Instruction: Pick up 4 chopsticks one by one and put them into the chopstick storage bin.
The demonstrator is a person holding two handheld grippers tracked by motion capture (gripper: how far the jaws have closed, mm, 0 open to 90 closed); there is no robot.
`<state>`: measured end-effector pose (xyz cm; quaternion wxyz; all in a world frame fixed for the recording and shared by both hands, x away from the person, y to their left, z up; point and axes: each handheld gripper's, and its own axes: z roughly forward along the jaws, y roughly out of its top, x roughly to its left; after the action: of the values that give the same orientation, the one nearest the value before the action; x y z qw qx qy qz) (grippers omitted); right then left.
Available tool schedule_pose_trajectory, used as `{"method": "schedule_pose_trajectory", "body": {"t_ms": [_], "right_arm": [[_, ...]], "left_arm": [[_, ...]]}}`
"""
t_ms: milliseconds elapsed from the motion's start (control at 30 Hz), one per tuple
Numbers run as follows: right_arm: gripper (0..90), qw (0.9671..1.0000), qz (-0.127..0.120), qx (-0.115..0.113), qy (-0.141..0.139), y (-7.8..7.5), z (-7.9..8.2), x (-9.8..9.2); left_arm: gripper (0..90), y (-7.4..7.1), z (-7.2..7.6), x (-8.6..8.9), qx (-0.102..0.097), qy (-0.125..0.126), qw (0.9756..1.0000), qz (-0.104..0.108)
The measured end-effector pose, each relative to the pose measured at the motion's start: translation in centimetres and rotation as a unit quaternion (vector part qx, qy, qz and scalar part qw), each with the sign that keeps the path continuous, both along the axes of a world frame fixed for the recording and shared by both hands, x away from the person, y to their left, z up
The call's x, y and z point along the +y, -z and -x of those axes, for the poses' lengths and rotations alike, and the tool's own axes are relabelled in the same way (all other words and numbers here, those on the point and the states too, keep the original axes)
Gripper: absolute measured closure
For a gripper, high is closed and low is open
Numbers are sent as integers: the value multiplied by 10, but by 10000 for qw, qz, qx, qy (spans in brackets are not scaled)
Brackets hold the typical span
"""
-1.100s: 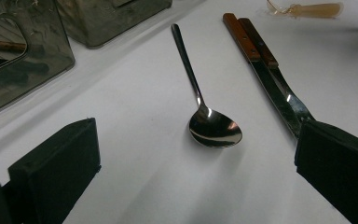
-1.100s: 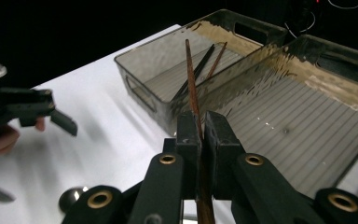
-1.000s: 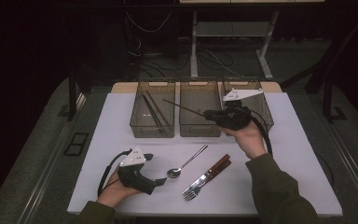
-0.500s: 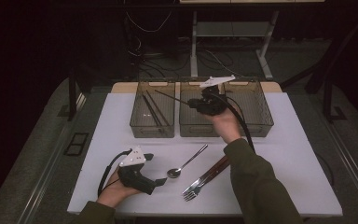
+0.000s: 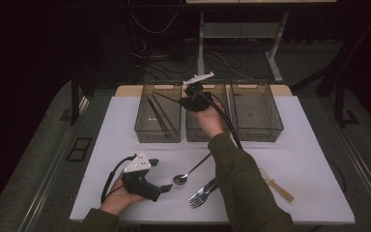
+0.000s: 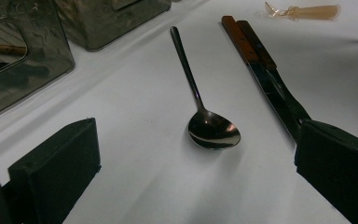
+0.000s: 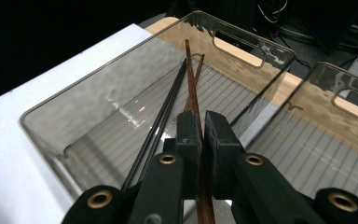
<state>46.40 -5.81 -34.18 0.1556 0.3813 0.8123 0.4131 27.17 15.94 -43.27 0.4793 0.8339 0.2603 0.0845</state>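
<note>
Right gripper (image 7: 200,135) clamps a brown chopstick (image 7: 192,74) over the left bin (image 7: 98,98)

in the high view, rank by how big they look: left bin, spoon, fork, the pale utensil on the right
1. left bin, clearly largest.
2. spoon.
3. fork and pale utensil: these look much alike in length; the sleeve covers the fork's handle end, so I won't rank them.

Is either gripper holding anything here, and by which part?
The right gripper pinches a brown chopstick near its lower end over the left bin. The left gripper holds nothing.
</note>
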Motion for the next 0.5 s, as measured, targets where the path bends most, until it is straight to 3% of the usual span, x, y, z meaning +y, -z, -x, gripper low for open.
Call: {"method": "schedule_pose_trajectory", "body": {"t_ms": [500], "right_arm": [[850, 9992, 292, 214, 151, 23, -23, 41]], "left_arm": [[0, -2, 0, -1, -63, 61, 10000, -43]]}}
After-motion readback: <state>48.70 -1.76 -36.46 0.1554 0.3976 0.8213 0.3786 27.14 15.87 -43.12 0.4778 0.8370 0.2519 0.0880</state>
